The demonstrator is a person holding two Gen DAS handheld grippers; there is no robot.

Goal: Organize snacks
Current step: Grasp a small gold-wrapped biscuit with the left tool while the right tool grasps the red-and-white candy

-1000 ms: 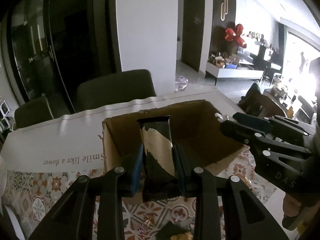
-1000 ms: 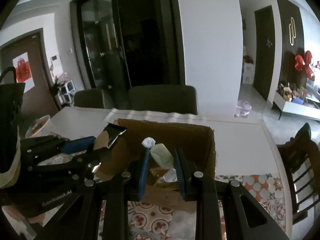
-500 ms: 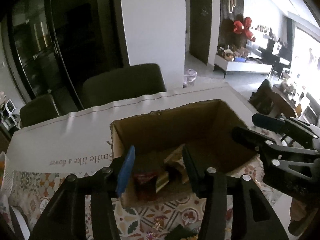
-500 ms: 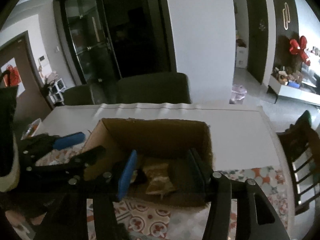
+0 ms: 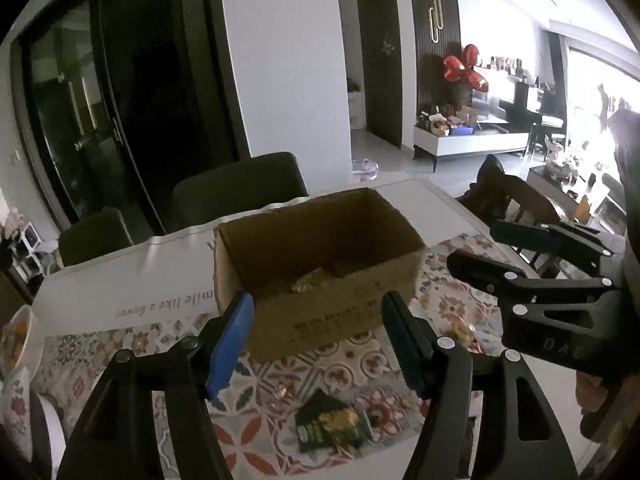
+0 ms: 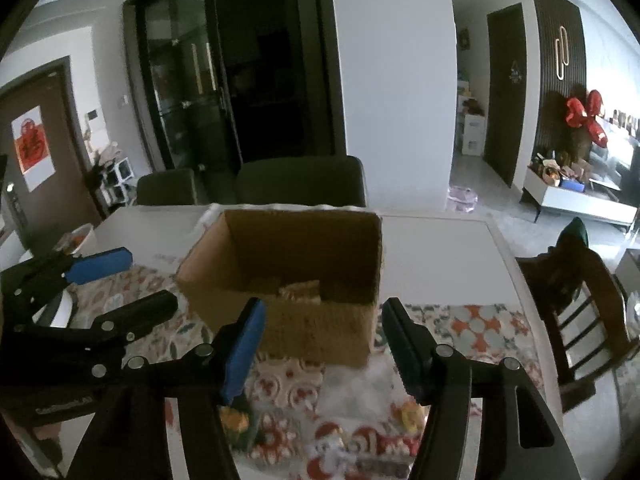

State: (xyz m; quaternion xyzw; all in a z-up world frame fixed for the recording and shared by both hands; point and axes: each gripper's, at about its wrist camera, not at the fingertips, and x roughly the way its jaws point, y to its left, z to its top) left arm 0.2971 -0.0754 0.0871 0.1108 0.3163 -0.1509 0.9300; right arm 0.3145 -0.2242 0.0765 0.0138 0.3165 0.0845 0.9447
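An open cardboard box point(image 5: 320, 312) stands on the patterned tablecloth, with snack packets point(image 5: 308, 282) lying inside; it also shows in the right wrist view point(image 6: 320, 332). My left gripper point(image 5: 320, 344) is open and empty, just in front of the box. My right gripper point(image 6: 324, 344) is open and empty, also in front of the box, and shows at the right in the left wrist view point(image 5: 484, 248). A dark green and yellow snack packet point(image 5: 332, 426) lies on the cloth below the left gripper. Several loose snacks point(image 6: 412, 416) lie on the cloth below the right gripper.
Dark chairs point(image 5: 240, 188) stand behind the table. A white bowl point(image 5: 16, 340) sits at the table's left edge. A wooden chair point(image 6: 576, 300) stands at the right side. A white mat with lettering point(image 5: 120, 284) lies behind the box.
Both grippers opened and let their snacks drop into the box, then drew back toward me and away from the box.
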